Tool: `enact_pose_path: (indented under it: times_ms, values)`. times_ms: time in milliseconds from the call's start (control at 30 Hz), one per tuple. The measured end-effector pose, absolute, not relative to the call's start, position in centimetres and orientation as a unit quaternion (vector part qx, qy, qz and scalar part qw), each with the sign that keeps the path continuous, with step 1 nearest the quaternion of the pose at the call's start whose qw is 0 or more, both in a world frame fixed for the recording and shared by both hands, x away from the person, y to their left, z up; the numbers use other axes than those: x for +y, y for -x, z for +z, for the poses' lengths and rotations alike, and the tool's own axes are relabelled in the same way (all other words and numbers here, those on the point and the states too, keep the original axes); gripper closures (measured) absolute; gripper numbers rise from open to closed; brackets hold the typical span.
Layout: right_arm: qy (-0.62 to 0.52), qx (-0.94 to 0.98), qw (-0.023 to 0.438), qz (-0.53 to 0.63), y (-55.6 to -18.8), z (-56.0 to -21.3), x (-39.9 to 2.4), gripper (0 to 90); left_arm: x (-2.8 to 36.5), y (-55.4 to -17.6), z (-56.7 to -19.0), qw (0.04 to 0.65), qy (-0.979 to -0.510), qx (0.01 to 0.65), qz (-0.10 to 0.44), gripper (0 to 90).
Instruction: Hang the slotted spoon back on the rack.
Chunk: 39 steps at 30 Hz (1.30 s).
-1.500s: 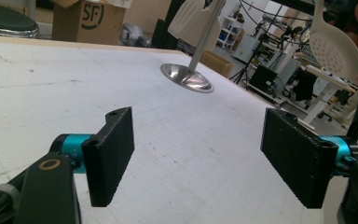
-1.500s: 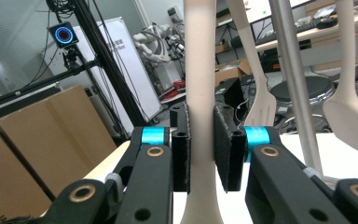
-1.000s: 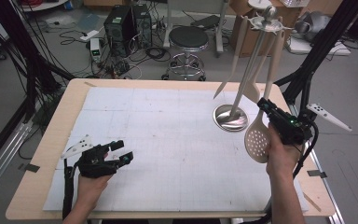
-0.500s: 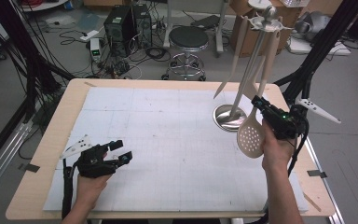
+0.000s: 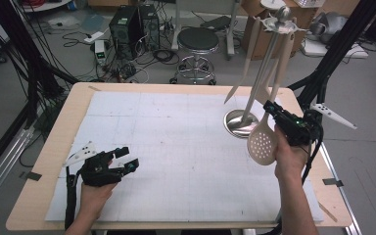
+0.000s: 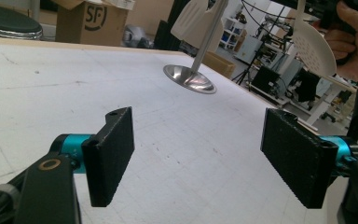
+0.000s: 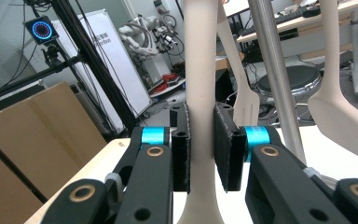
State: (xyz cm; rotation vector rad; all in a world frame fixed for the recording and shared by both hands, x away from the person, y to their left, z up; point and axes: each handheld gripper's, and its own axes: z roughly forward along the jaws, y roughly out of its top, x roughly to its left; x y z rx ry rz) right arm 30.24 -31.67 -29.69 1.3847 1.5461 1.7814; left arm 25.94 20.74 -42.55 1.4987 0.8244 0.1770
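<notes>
Clearly, the right gripper (image 5: 274,111) is clamping its two black jaws on the pale handle of a slotted spoon (image 5: 263,143), as the right gripper view shows: the handle (image 7: 200,107) is running upright between the pads, touching both. In the high view the spoon's perforated bowl is hanging below and just in front of the gripper, off the table, while the handle is rising toward the head of the utensil stand (image 5: 274,54). The stand's round steel base (image 5: 237,123) is sitting on the white mat (image 5: 176,147) just beside the spoon's bowl, and other cream utensils (image 7: 340,107) are hanging from it near the gripper. Well apart, at the near left of the table (image 5: 54,147), the left gripper (image 5: 125,159) is resting with its jaws standing wide apart, nothing between them but bare mat.
</notes>
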Motion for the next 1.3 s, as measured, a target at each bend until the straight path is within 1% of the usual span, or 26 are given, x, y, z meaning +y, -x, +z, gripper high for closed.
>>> enact_pose_path:
  times_ms: [467,633,700,767,800,933,1067,1300]
  values:
    - [-0.498,0.555,0.192,0.638,-30.4,-30.0,-31.5,78.5,20.7,-25.9,-42.5,0.653,-0.66,0.363,0.077,26.2]
    - [-0.504,0.554,0.191,0.635,-30.6,-30.1,-31.5,76.7,20.6,-25.9,-42.5,0.654,-0.66,0.362,0.077,26.2]
    - [-0.508,0.553,0.187,0.633,-30.8,-30.2,-31.6,72.7,20.6,-25.9,-42.5,0.653,-0.66,0.363,0.077,26.2]
    - [-0.515,0.548,0.177,0.635,-30.8,-30.4,-31.8,61.2,20.6,-25.9,-42.5,0.654,-0.66,0.362,0.077,26.2]
    - [-0.523,0.543,0.182,0.631,-30.7,-30.5,-31.8,58.2,20.6,-25.9,-42.5,0.654,-0.66,0.362,0.077,26.2]
    - [-0.521,0.549,0.177,0.629,-30.6,-31.0,-32.0,55.1,20.6,-26.0,-42.6,0.652,-0.662,0.363,0.076,26.2]
    - [-0.518,0.553,0.171,0.63,-30.7,-31.1,-31.9,46.5,20.5,-26.0,-42.5,0.652,-0.661,0.363,0.076,26.2]
    - [-0.513,0.568,0.163,0.622,-30.6,-31.8,-31.4,39.7,20.5,-26.0,-42.6,0.652,-0.661,0.363,0.076,26.2]
